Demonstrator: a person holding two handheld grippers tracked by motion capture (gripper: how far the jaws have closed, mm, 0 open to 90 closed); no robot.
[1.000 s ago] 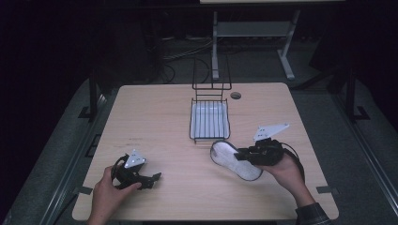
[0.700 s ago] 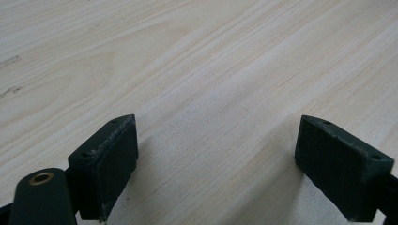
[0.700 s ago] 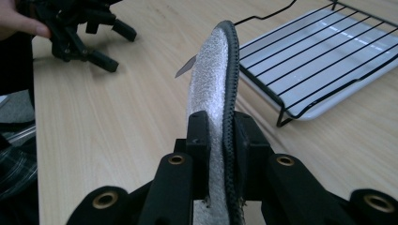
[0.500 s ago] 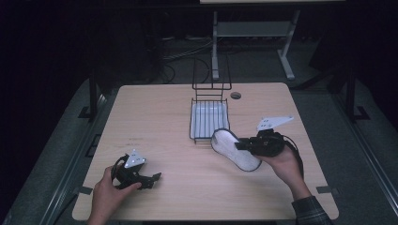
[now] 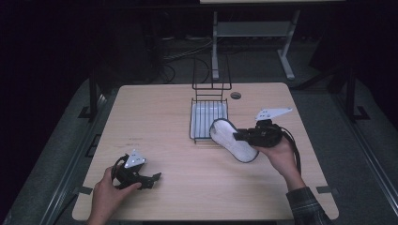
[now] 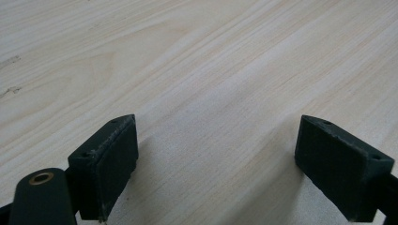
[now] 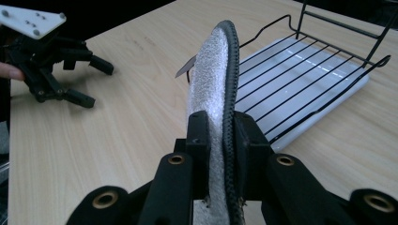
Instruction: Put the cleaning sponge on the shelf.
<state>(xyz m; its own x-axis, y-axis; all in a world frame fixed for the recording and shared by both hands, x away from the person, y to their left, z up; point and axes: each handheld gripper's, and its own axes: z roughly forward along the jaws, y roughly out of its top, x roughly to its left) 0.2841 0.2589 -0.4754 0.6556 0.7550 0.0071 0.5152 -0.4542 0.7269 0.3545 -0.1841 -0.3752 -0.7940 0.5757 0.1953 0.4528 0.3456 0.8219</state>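
Insole (image 5: 233, 139) is picked up already, pinched on its edge by the right gripper (image 5: 240, 136), fingers (image 7: 199, 140) clamped tight on it. It's held off the table (image 5: 155, 117), tipped, w/ its far end just over the front rim of the wire rack (image 5: 209, 117). Left gripper (image 5: 154, 179) sits low by the table's near edge, well apart, fingers (image 6: 110, 154) wide open on nothing. Left to do, I think: get the insole into the rack & let go.
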